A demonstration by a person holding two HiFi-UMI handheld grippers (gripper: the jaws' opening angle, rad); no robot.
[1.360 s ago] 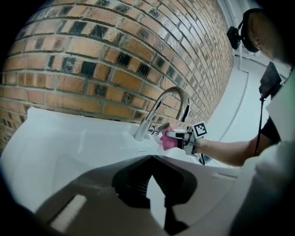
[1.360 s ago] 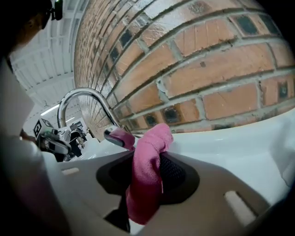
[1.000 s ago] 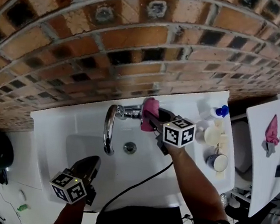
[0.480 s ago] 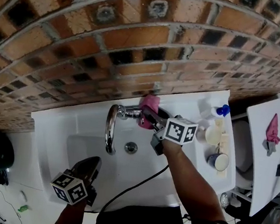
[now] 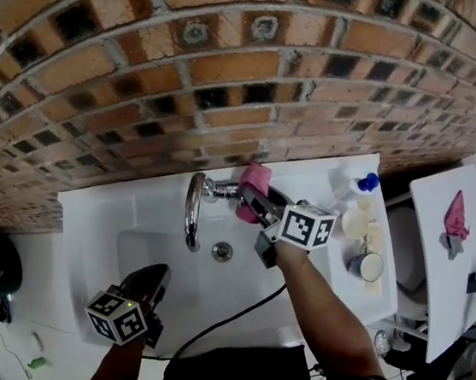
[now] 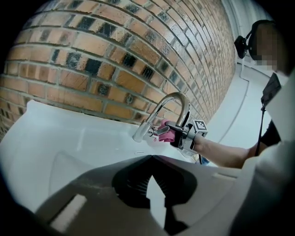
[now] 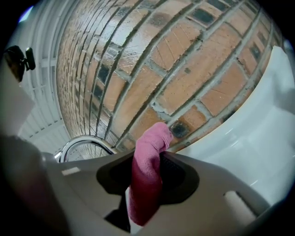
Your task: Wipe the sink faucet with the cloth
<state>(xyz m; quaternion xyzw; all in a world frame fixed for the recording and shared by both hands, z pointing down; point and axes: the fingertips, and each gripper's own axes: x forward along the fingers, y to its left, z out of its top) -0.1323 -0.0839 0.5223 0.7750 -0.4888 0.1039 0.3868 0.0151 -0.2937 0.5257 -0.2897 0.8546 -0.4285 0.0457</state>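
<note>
1. My right gripper (image 5: 252, 202) is clamped on the pink cloth (image 5: 254, 181), which bulges out past the jaw tips
2. In the head view, the cloth rests against the base end of the chrome faucet (image 5: 190, 213), at 3 o'clock from the arched spout and close under the brick wall (image 5: 235, 73)
3. My left gripper (image 5: 151, 279) has its jaws closed together on nothing; it hovers over the white sink (image 5: 98, 211), at 7 o'clock from the drain (image 5: 223, 250)
4. A blue-capped bottle (image 5: 361, 185) stands on the sink ledge at 3 o'clock from the cloth

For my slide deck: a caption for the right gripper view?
Right gripper clamps a pink cloth by the chrome faucet, brick wall behind.
</note>
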